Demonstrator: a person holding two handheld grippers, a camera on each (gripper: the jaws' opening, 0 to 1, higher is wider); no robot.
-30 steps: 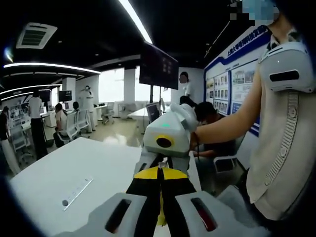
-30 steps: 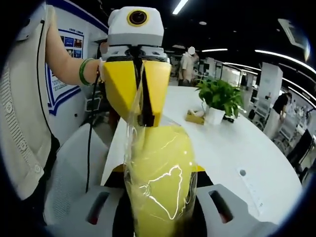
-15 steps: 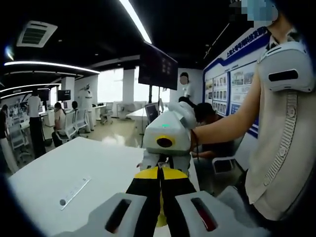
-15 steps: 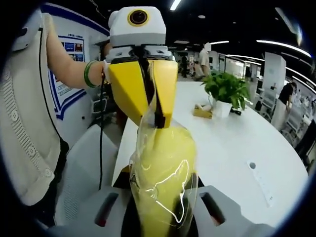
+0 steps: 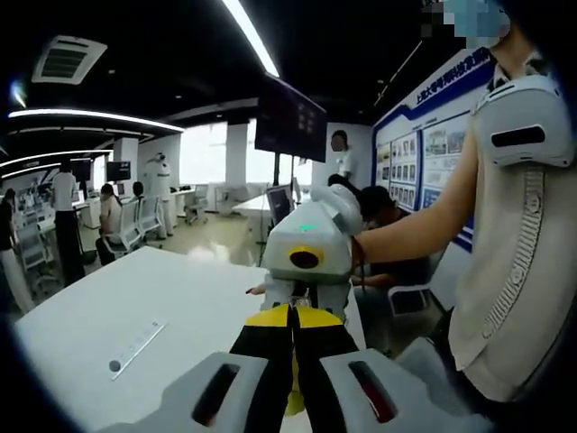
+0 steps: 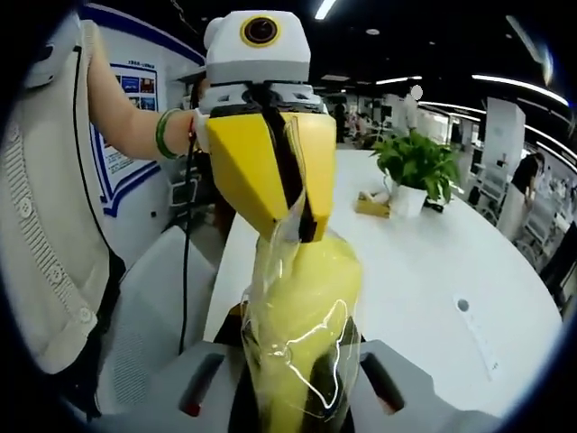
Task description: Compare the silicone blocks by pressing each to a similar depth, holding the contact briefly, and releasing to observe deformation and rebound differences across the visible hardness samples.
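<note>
1. Right now, in the left gripper view, the left hand-held gripper point(image 5: 290, 361) rises from the bottom centre with its black jaws pressed together; a sliver of yellow shows between them low down.
2. Directly beyond it, at the frame's centre, the right hand-held gripper point(image 5: 293, 311) faces the camera, its white body with a yellow-ringed lens above yellow jaws that meet the left jaws' tips.
3. In the right gripper view, the yellow silicone block in a clear plastic bag point(image 6: 302, 334) fills the lower centre, standing up from between the right hand-held gripper point(image 6: 297, 388) jaws, which are closed on its lower part.
4. Above it, the left hand-held gripper point(image 6: 302, 221) hangs down from the upper centre, its yellow jaws drawn together and pinching the top of the bag.
5. So the block is held in the air between the two grippers, above the white worktop point(image 6: 424, 271).
6. On the worktop, a potted green plant point(image 6: 410, 176) stands at the right of centre, with a small tan box point(image 6: 372, 206) just beside it on its left.
7. A flat ruler-like strip point(image 5: 135, 347) lies on the worktop at the lower left of the left gripper view.
8. The person's bare forearm point(image 5: 406, 230) reaches in from the right of that view, beside a pale vest point(image 5: 523, 262).
9. A green bangle point(image 6: 162, 133) circles the wrist at the upper left of the right gripper view.
</note>
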